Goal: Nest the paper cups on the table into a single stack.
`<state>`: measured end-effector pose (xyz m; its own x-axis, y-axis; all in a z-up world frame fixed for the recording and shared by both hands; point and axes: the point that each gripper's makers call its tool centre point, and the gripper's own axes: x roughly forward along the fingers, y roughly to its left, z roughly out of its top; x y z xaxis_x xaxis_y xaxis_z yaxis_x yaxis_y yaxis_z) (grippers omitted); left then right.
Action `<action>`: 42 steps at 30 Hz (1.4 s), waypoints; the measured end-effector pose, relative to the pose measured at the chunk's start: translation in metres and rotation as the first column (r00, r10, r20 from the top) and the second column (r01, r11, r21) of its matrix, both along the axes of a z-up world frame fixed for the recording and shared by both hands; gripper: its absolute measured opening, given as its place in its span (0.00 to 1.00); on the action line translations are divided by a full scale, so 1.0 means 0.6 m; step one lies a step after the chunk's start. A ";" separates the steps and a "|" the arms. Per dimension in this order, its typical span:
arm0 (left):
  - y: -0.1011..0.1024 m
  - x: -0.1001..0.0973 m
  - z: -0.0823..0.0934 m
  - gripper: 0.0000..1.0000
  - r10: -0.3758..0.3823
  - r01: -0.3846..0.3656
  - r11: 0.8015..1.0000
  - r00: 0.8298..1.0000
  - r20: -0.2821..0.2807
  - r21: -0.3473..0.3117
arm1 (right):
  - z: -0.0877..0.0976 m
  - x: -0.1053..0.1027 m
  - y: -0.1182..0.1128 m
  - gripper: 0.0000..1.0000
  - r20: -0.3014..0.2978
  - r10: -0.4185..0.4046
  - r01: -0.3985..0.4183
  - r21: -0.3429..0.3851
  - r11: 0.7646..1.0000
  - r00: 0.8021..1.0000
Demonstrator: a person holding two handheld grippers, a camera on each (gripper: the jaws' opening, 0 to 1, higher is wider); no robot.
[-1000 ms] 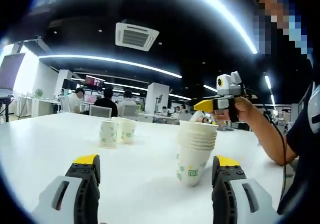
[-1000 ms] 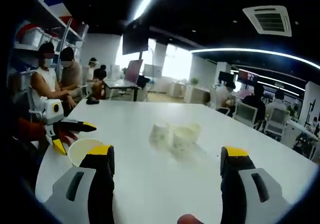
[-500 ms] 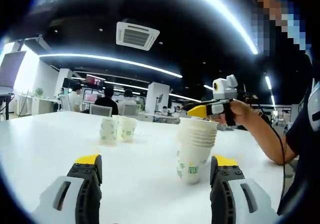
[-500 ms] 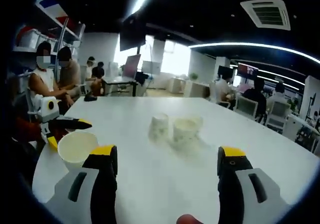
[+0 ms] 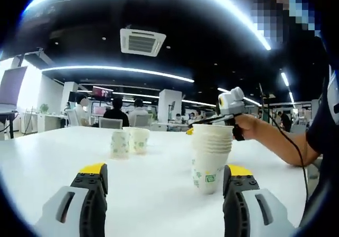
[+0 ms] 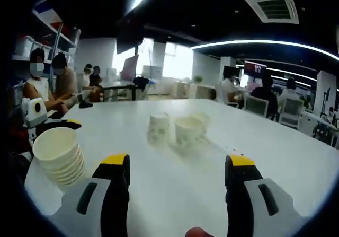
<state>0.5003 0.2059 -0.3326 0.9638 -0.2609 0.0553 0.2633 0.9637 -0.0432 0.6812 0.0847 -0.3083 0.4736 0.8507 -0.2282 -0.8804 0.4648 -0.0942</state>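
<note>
A stack of several nested white paper cups (image 5: 210, 155) with green print stands on the white table (image 5: 153, 194), just left of my left gripper's right jaw. My left gripper (image 5: 165, 174) is open and holds nothing. Two or three loose cups (image 5: 128, 141) stand close together farther back. A hand holds my right gripper (image 5: 192, 130) with its yellow tip just behind the stack's rim. In the right gripper view, my right gripper (image 6: 175, 165) is open and empty. The stack (image 6: 59, 156) is at the left, the loose cups (image 6: 177, 129) are ahead, and the left gripper (image 6: 68, 124) sits behind the stack.
The person's forearm (image 5: 275, 141) and a trailing cable reach in from the right in the left gripper view. People sit at desks (image 6: 53, 86) beyond the table's far edge. Bare tabletop (image 6: 286, 152) spreads around the cups.
My right gripper has dropped lower and closer to the stack, its tip now behind the rim. In the right gripper view the stack now shows its side, not just its rim. The cups have not moved.
</note>
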 end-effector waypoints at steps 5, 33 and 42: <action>0.009 -0.001 0.004 0.95 0.024 -0.024 1.000 1.000 0.014 -0.005 | -0.012 0.032 0.023 0.71 0.011 -0.009 0.009 0.007 1.000 1.000; 0.037 0.005 0.019 0.93 0.089 -0.087 0.995 0.995 0.041 -0.042 | -0.039 0.139 0.141 0.58 -0.019 0.007 -0.006 0.034 0.999 1.000; 0.036 0.007 0.022 0.91 0.095 -0.093 0.995 0.995 0.041 -0.039 | -0.050 0.151 0.165 0.55 -0.030 0.016 -0.014 0.048 0.999 0.999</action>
